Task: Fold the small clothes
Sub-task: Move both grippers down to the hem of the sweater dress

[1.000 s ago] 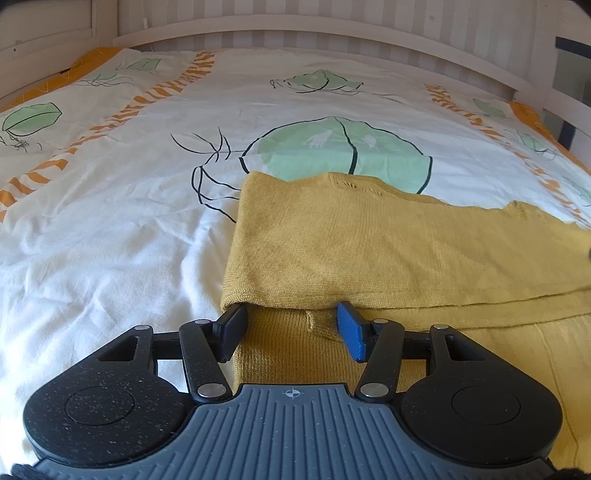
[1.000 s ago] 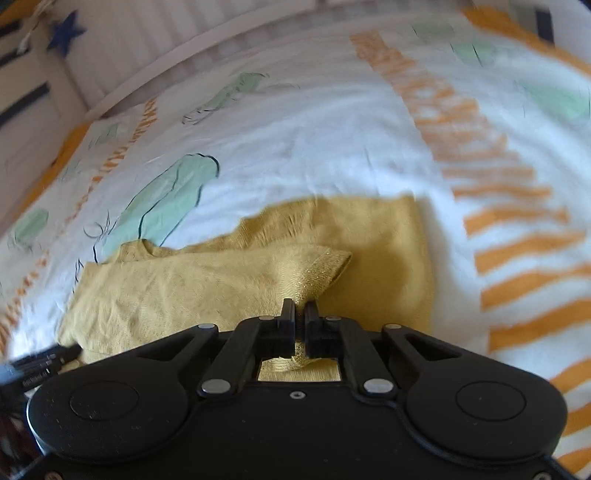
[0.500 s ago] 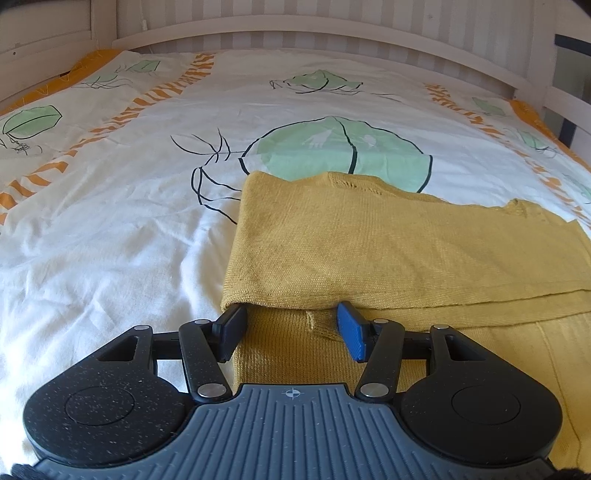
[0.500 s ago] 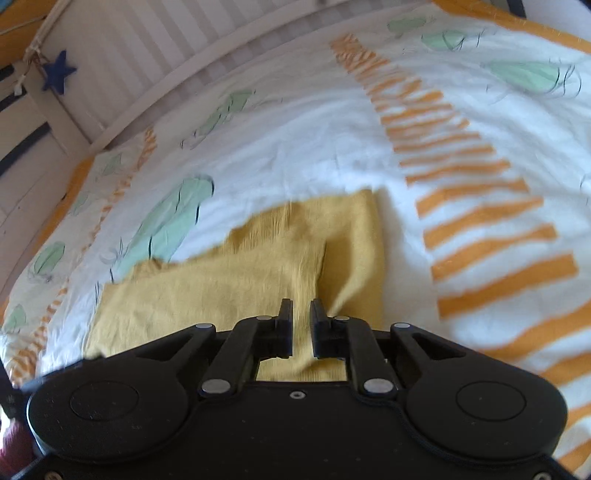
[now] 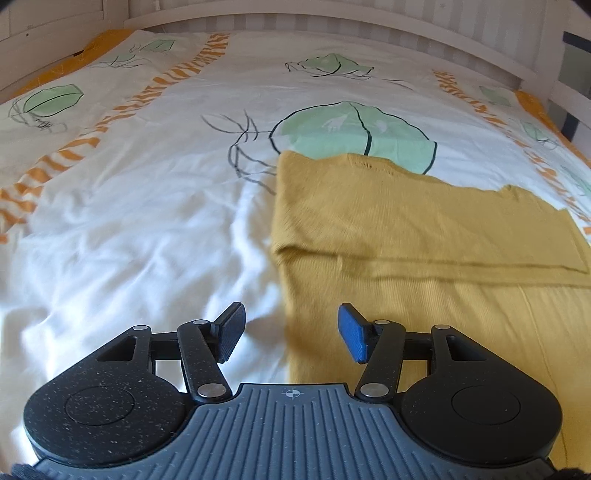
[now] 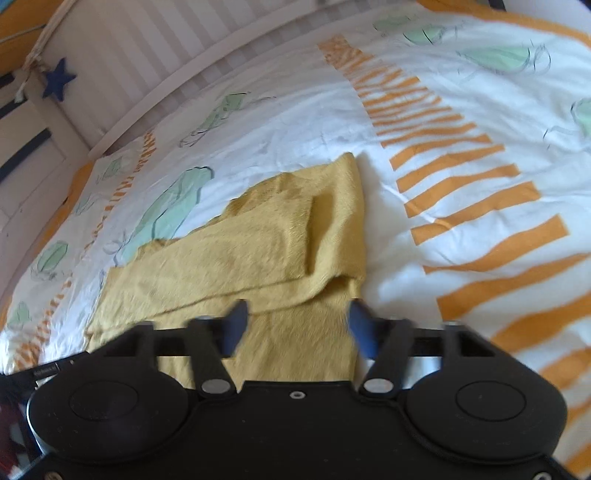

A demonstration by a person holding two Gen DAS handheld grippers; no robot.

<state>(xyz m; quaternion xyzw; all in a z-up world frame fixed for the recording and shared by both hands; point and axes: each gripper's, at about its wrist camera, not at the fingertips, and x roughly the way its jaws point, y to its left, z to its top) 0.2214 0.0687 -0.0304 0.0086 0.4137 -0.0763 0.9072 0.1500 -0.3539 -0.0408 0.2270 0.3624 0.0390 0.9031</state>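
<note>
My left gripper (image 5: pixel 291 328) and right gripper (image 6: pixel 295 325) both stand wide apart, holding nothing, just above the near edge of the mustard-yellow knitted garment (image 5: pixel 424 229) lying half-folded on the white leaf-printed duvet (image 5: pixel 147 221). It looks soft, light and limp; I'd pinch the near corners of the doubled edge. Beyond stands the white slatted bed rail (image 5: pixel 332 22).

Bed (image 5: pixel 140 229) — white leaf-print cover — carries a folded mustard garment (image 5: pixel 424 229).
</note>
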